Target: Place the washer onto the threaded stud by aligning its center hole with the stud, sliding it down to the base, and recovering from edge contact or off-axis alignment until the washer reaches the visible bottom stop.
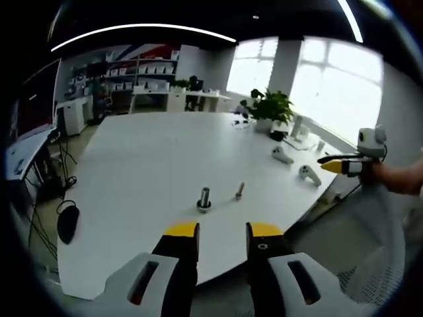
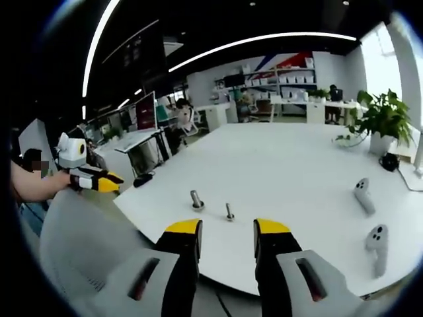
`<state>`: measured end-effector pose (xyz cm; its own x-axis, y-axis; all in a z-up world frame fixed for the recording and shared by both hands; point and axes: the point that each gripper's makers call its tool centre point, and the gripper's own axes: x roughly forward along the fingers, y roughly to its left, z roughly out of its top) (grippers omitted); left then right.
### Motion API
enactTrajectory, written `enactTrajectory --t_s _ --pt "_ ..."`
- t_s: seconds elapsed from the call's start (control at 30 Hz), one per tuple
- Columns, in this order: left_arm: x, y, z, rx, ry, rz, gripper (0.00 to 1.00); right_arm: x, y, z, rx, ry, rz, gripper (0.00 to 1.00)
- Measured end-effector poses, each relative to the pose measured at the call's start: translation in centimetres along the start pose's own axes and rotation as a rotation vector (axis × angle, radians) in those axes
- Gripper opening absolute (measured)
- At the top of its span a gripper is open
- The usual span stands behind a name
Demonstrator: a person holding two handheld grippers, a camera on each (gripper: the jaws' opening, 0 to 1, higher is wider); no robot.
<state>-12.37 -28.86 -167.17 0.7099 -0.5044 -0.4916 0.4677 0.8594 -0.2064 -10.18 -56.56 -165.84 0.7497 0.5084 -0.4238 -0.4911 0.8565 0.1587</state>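
Left gripper view looks across a large white counter (image 1: 152,172). The left claw (image 1: 223,239) rises from the bottom with its yellow-tipped jaws standing apart, nothing between them, hovering at the counter's near edge. Just beyond the jaws, two small metal pieces stand upright on the counter: a thicker threaded stud (image 1: 204,199) on a round base, and a thinner bolt (image 1: 239,191) just beside it to the right in this view. The washer itself is too small to pick out; whether it sits at the base of the stud cannot be told. Farther right lie two white controllers (image 1: 296,165), and a potted plant (image 1: 269,109) stands near the far edge. At the right of this view the right claw (image 1: 328,162) shows, held in a person's hand (image 1: 378,173) off the counter's side; its jaws look closed or nearly so, but this cannot be told for sure.

In the right gripper view, the right claw (image 2: 228,239) shows its jaws parted with nothing between them, the stud (image 2: 196,199) and bolt (image 2: 229,212) ahead on the counter (image 2: 284,165). The left claw (image 2: 108,182) appears at the left, well away from the counter, held by a hand (image 2: 61,179). A black mouse (image 1: 68,222) lies on the counter's left corner.
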Motion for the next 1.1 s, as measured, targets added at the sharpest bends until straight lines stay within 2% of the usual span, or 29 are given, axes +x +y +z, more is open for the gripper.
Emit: enactTrajectory --t_s 0.07,0.17,0.4,0.57,1.0,1.1 --pt "0.0 0.0 0.1 0.004 -0.007 0.000 0.26 -0.1 -0.3 0.1 0.010 -0.007 -0.012 0.34" --pt "0.2 -0.3 -0.4 0.010 0.022 -0.008 0.26 -0.1 -0.6 0.2 0.014 -0.014 -0.026 0.35" --pt "0.1 0.5 -0.3 0.004 0.012 0.021 0.29 0.1 -0.6 -0.5 0.023 0.021 -0.024 0.37" --pt "0.2 0.4 -0.7 0.015 0.035 0.019 0.29 0.0 -0.6 -0.6 0.027 0.023 -0.031 0.37" --pt "0.0 0.6 -0.5 0.005 0.022 0.028 0.29 0.1 -0.2 -0.9 0.019 0.040 -0.008 0.38" --pt "-0.1 0.6 -0.5 0.010 0.020 0.033 0.29 0.3 0.1 -1.5 0.006 0.068 0.003 0.38"
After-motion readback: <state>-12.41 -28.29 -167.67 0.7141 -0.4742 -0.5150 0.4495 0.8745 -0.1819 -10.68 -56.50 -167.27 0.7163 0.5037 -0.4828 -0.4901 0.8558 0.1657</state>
